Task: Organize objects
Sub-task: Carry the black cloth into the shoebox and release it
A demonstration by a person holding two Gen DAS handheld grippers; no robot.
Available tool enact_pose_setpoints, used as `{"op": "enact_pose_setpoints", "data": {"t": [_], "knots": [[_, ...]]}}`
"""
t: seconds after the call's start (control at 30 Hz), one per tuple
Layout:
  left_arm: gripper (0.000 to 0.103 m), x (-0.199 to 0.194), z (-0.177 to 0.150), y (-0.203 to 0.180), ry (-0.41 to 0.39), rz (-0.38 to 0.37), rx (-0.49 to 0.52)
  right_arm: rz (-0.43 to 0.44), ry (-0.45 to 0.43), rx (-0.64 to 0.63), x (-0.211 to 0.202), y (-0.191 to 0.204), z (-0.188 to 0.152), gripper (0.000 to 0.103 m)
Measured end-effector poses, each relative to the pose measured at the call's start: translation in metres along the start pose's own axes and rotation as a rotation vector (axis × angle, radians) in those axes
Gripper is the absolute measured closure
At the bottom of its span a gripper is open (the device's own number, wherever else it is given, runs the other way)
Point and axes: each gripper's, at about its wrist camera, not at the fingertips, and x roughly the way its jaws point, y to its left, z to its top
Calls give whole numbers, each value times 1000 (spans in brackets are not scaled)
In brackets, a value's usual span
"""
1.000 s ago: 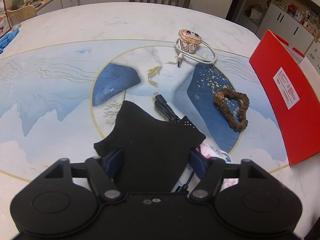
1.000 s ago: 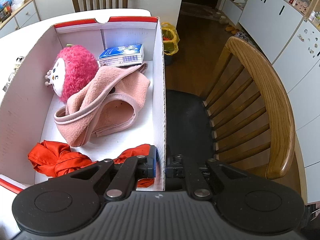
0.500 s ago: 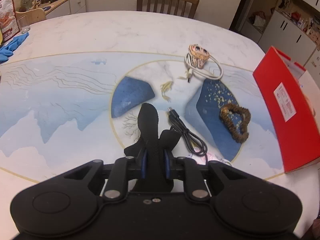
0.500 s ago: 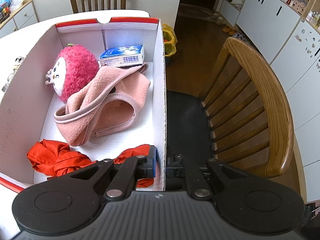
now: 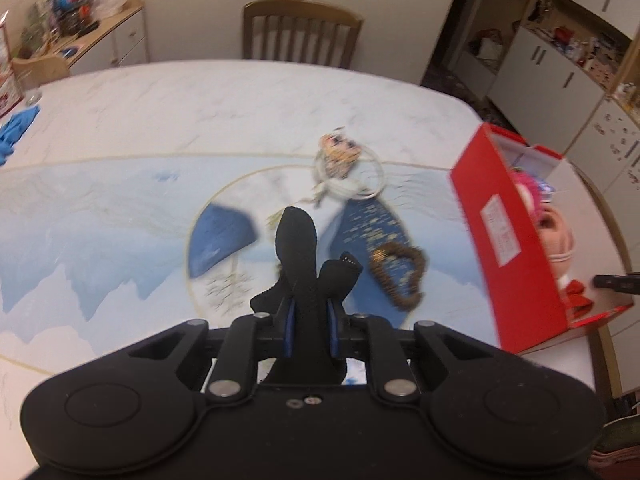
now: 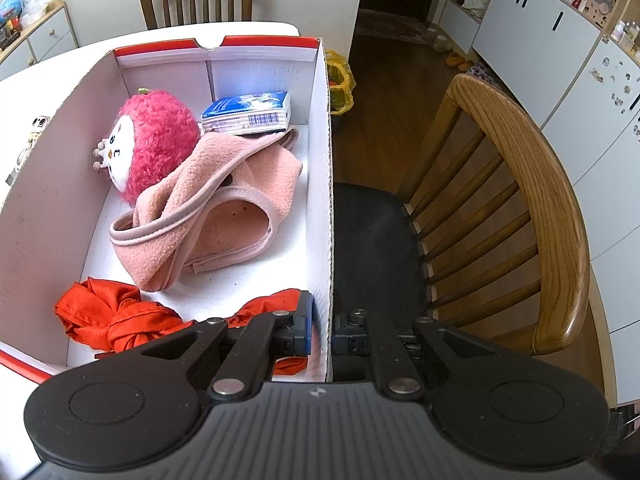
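Observation:
My left gripper (image 5: 311,328) is shut on a black knitted cloth (image 5: 299,248) and holds it above the table. A brown scrunchie (image 5: 398,276) and a white cable with an owl charm (image 5: 344,164) lie on the table beyond it. The red box (image 5: 508,240) stands at the right. My right gripper (image 6: 323,336) is shut on the box's right wall (image 6: 325,184). Inside the box are a pink plush (image 6: 152,144), a pink fleece garment (image 6: 216,208), a red cloth (image 6: 112,316) and a blue tissue pack (image 6: 248,114).
The table (image 5: 200,100) has a blue and white pattern. A wooden chair (image 6: 520,200) stands right of the box, another chair (image 5: 300,32) at the table's far side. A blue cloth (image 5: 16,128) lies far left.
My left gripper closed on the black cloth, lifted it off the table and swung right toward the red box. The black cable dropped out of view. The right gripper stayed on the box wall.

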Motion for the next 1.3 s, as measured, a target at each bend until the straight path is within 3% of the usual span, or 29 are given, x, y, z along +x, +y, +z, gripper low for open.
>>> {"op": "enact_pose_setpoints", "data": {"t": [0.47, 0.9, 1.3], "knots": [[89, -5, 25, -83, -31, -117, 112, 45, 23, -5, 3, -5, -5, 97], [89, 5, 41, -184, -50, -227, 294, 108, 11, -9, -7, -13, -3, 97], [88, 37, 61, -274, -56, -225, 452, 167, -31, -22, -18, -24, 2, 97]]}}
